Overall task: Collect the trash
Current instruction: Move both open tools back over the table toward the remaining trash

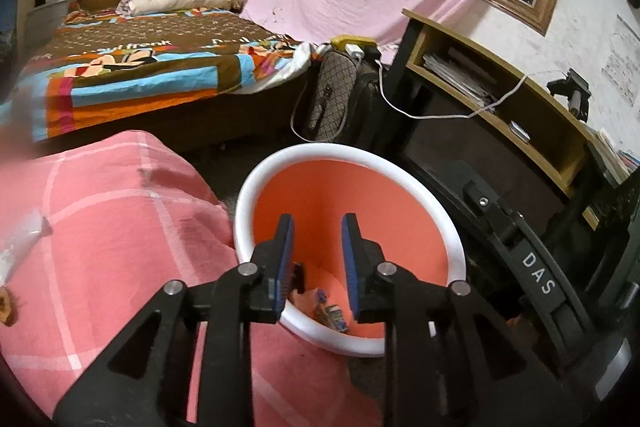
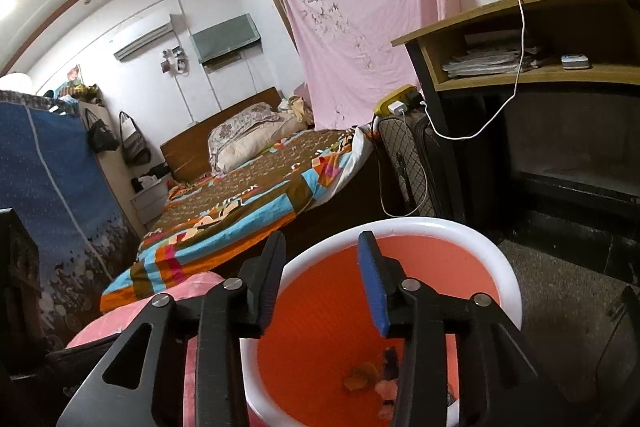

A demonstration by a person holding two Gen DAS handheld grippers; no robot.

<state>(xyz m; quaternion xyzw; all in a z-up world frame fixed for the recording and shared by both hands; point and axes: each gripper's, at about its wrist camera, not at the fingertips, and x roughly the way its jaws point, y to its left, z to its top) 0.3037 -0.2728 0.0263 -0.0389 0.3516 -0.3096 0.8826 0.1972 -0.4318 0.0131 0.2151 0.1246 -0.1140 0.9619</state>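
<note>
Deep inside bin (image 2: 508,279), trash (image 2: 360,377) blurred, partly hidden by jaws.

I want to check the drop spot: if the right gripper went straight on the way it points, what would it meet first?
Probably the orange inner wall of the bin; the right gripper is open and empty.

The bin (image 1: 416,195) is orange inside with a white rim, and beside it lies a pink cloth (image 1: 100,211) checked with paler lines. The bed (image 2: 240,203) wears a brown cover banded in orange, sky blue and pink, under a floral pillow (image 2: 244,123). A plain pale pink curtain (image 2: 360,27) hangs behind, and the gripper (image 2: 320,279) is black with blue pads.
</note>
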